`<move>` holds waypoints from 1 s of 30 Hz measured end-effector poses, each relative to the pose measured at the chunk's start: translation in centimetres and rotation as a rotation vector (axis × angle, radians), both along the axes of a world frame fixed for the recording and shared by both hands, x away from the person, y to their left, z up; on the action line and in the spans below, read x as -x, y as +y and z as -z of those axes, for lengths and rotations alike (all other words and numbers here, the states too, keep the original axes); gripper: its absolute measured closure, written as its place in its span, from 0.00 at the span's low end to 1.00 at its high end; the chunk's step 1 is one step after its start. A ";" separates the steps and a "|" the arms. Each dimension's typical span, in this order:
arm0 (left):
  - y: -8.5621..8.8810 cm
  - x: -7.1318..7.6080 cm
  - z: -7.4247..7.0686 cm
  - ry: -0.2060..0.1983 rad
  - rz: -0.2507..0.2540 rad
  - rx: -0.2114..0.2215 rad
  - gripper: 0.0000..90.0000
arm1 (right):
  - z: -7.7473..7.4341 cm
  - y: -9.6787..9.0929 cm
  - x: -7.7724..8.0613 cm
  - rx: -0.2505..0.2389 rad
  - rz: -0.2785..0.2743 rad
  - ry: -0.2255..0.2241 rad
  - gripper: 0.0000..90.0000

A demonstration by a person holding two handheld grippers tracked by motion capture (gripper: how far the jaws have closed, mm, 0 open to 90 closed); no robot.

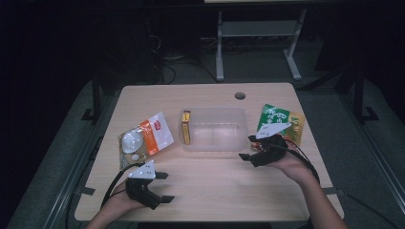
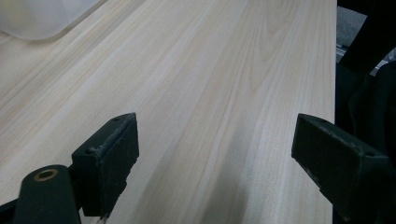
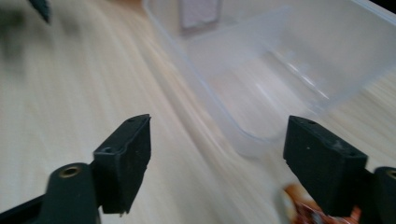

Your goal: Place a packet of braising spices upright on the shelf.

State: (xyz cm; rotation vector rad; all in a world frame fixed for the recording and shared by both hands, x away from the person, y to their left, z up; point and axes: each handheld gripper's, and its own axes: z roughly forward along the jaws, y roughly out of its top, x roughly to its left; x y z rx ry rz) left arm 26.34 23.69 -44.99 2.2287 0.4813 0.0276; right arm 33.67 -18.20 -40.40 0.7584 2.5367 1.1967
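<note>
Both grippers' jaws apart, nothing between them. Right gripper [image 1: 247,147] just beside clear rectangular plastic tub [image 1: 213,129]; left gripper [image 1: 165,187] over bare light-wood table [image 1: 215,191].

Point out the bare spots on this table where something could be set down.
Widest bare patch: the near strip between the left gripper and right gripper, below the clear bin. The far edge behind the bin is bare too. Crowded: orange-white packet left of the bin, green packet right.

A clear tub [image 1: 213,129] sits mid-table with a box [image 1: 186,127] inside, one pouch [image 1: 145,137] left, another [image 1: 282,119] right, behind my right gripper [image 1: 246,147].
</note>
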 end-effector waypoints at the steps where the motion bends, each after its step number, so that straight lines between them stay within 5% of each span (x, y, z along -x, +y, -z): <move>1: 0.0 0.0 0.0 -0.001 0.000 -0.001 0.16 | 0.1 -0.4 -0.2 0.005 0.019 -0.003 0.29; 13: -0.2 0.0 0.1 0.001 0.013 -0.010 0.16 | 2.1 -6.1 -3.0 0.000 0.206 0.000 0.75; 19: -0.3 0.0 0.1 0.001 0.010 -0.013 0.16 | 3.4 -8.5 -4.3 0.078 0.306 0.013 0.99; 30: -0.3 0.0 0.2 0.000 0.013 -0.011 0.16 | 5.4 -10.1 -5.3 0.193 0.374 0.055 1.00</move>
